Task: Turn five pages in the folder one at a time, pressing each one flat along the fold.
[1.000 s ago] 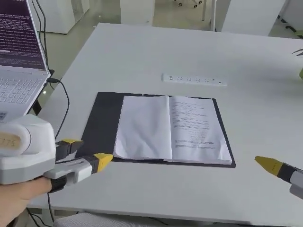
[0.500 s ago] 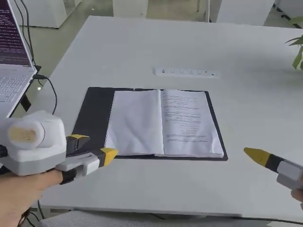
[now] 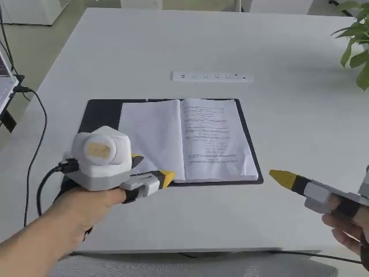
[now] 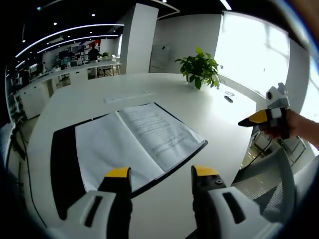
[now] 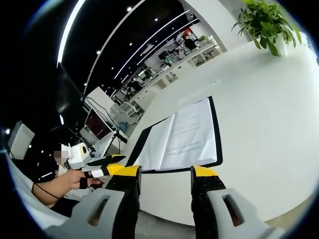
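Left tool [image 4: 162,172] and right tool [image 5: 165,172] have closed in on the open folder [image 3: 190,138] — both released, empty — a page-turn looks imminent

Left gripper [image 4: 161,172] jaws apart and empty, right gripper [image 5: 162,172] jaws apart and empty, tips facing inward

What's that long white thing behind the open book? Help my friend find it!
Start at the big white table. On it lies an open black folder with white pages; just past its far edge lies a long, thin white plastic power strip. Nothing else there is a slim bar with a row of small sockets.
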Available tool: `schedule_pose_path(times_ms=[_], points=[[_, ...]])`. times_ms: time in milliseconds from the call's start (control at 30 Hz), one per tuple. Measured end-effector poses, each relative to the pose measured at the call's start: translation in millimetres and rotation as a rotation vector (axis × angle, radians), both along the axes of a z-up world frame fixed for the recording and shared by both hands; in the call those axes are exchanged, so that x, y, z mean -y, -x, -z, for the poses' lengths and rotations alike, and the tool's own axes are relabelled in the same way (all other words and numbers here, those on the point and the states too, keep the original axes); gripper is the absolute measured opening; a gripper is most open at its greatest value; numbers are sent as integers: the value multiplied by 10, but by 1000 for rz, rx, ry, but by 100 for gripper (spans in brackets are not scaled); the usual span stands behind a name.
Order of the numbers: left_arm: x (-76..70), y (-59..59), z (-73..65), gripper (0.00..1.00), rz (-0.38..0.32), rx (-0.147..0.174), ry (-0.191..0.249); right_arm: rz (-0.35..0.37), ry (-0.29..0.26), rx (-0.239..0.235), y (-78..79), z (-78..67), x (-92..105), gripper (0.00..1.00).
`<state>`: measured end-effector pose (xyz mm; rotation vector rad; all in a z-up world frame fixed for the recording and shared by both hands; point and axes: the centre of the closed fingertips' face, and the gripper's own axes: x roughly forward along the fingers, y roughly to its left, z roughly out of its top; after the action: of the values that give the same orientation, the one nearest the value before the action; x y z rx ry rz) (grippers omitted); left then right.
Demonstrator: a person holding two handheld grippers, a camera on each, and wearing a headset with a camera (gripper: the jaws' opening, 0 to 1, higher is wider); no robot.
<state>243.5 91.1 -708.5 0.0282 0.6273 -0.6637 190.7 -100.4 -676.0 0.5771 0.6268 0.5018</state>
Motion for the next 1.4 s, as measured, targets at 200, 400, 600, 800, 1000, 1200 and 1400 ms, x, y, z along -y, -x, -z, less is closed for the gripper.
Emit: schedule_pose_path(times_ms=[200,400,600,800,1000,1200,1400], points=[[416,-204,149,47,62,-7,-15,34,-39,-16,-57,72,48,39],[711,-354,315,47,104,-3,-39,65,-60,-31,-141,154,76,40],[935,-479,446,48,111,18,-51,76,-72,-44,-224,253,63,41],[1103,-611,596,52,93,41,-72,80,-80,-56,-306,325,62,41],[1220,-712,803,57,87,47,-105,79,-88,-70,-372,405,80,41],[1213,-754,965,57,76,26,-146,74,-101,-84,-377,444,77,40],[1216,-771,999,56,87,61,-167,84,-114,-96,-404,509,96,39]])
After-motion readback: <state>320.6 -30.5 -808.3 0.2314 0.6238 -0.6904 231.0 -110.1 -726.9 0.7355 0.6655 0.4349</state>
